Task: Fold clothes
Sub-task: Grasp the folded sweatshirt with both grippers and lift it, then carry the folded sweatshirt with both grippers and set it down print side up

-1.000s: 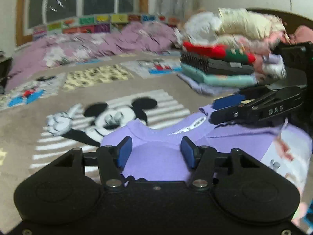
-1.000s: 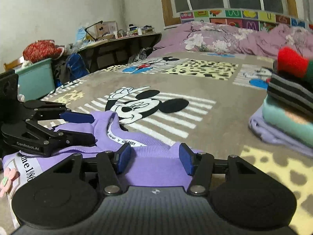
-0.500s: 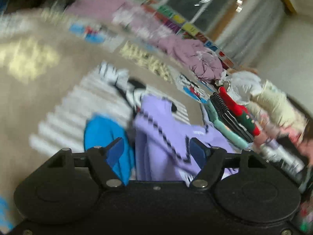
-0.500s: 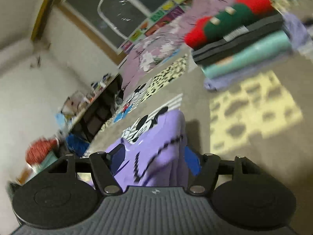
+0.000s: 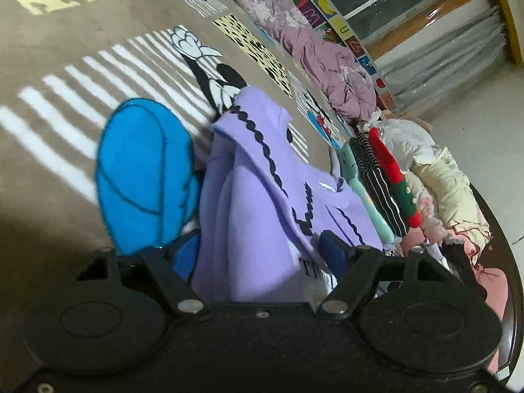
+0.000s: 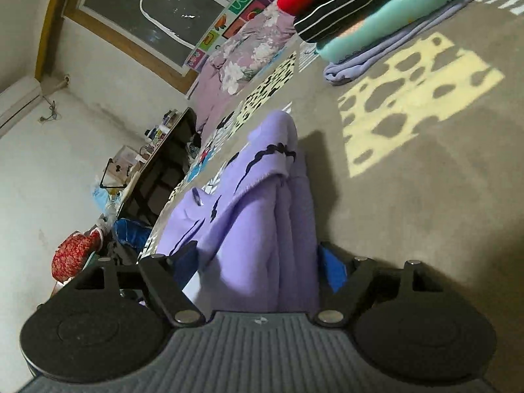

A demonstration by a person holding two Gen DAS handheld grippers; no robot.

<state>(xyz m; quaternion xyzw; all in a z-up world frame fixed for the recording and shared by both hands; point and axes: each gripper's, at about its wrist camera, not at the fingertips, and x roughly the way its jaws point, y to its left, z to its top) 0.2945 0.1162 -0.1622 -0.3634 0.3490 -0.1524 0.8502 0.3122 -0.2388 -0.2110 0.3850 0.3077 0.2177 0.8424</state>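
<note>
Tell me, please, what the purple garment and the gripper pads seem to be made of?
Purple garment: likely soft knit or fleece, matte, folding in thick rounded rolls, with black wavy trim. Left gripper pads: probably blue rubber or foam, matte, dull; the look leaves it open.

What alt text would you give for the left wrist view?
A bunched purple sweater sits between the wide-apart left tongs, which have just been opening. It lies on a cartoon-print bedspread, with folded clothes stacked beyond.

My left gripper (image 5: 258, 249) is matte black with round side housings, silver pivot screws and blue finger pads (image 5: 330, 252), while my right gripper (image 6: 258, 265) adds a ribbed grey centre plate.
</note>
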